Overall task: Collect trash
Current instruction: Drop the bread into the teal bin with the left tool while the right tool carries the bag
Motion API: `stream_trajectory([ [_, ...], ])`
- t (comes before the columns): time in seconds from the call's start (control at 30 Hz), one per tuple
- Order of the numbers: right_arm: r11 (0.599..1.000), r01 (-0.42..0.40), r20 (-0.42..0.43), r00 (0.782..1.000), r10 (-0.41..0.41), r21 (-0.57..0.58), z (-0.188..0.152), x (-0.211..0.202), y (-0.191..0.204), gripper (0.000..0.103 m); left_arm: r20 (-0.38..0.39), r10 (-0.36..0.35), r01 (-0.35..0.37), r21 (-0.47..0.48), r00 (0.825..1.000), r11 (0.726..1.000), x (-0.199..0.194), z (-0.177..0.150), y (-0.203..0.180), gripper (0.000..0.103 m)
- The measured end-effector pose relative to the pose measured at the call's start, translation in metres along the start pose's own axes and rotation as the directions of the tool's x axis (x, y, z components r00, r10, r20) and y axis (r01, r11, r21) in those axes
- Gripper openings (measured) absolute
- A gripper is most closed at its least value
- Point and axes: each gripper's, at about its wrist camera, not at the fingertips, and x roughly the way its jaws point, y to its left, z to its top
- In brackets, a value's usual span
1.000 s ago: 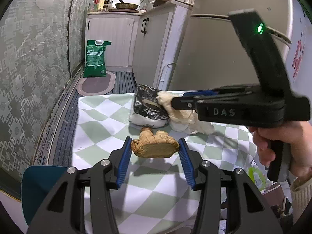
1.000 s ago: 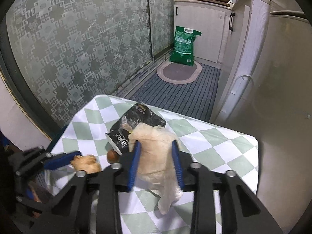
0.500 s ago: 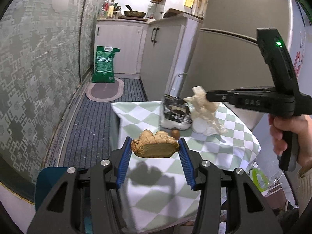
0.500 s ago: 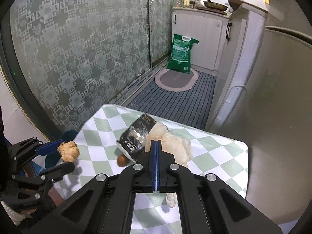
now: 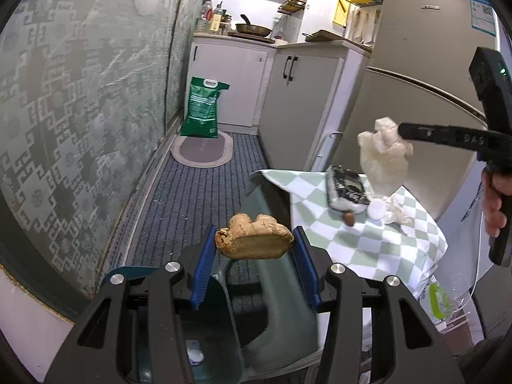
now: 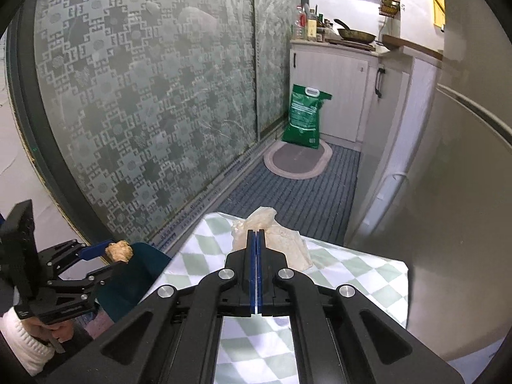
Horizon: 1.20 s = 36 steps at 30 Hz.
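My left gripper is shut on a brown piece of ginger, held in the air over the dark teal bin beside the table; the ginger also shows at the left of the right wrist view. My right gripper is shut on a crumpled whitish plastic bag, lifted above the checked tablecloth. In the left wrist view the whitish bag hangs from the right gripper. A black snack packet, a small brown nut and a white cap lie on the table.
A grey refrigerator stands right behind the table. White cabinets, a green sack and an oval mat are farther down the striped floor. A patterned glass door runs along the left. A clear bag hangs at the table's right.
The right gripper closed on the whitish bag and lifted it off the table. The left gripper carried the ginger sideways off the table to above the teal bin.
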Motion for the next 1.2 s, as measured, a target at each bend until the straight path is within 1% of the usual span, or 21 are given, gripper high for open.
stream_trajectory([
  [0.13, 0.999, -0.033, 0.014, 0.999, 0.033, -0.002, 0.007, 0.000, 0.013, 0.000, -0.006, 0.021, -0.021, -0.008, 1.000, 1.000, -0.004, -0.004, 0.016, 0.051],
  [0.27, 0.998, -0.065, 0.015, 0.998, 0.065, -0.018, 0.014, 0.003, 0.033, 0.000, -0.029, 0.048, -0.048, -0.019, 0.998, 0.999, -0.004, -0.013, 0.035, 0.051],
  [0.63, 0.986, -0.158, -0.020, 0.987, 0.157, -0.056, 0.022, 0.027, 0.087, 0.000, -0.137, 0.091, -0.100, -0.059, 0.986, 0.993, 0.007, -0.046, 0.083, 0.051],
  [0.9, 0.970, -0.230, -0.062, 0.972, 0.226, -0.074, 0.022, 0.049, 0.128, 0.000, -0.230, 0.108, -0.125, -0.062, 0.967, 0.990, 0.019, -0.073, 0.105, 0.051],
  [1.03, 0.964, -0.254, -0.093, 0.965, 0.246, -0.081, 0.017, 0.061, 0.144, 0.000, -0.297, 0.092, -0.120, -0.078, 0.950, 0.990, 0.030, -0.090, 0.115, 0.051],
  [1.2, 0.959, -0.269, -0.129, 0.958, 0.257, -0.087, 0.013, 0.076, 0.160, 0.000, -0.359, 0.071, -0.104, -0.076, 0.930, 0.992, 0.046, -0.107, 0.116, 0.051],
])
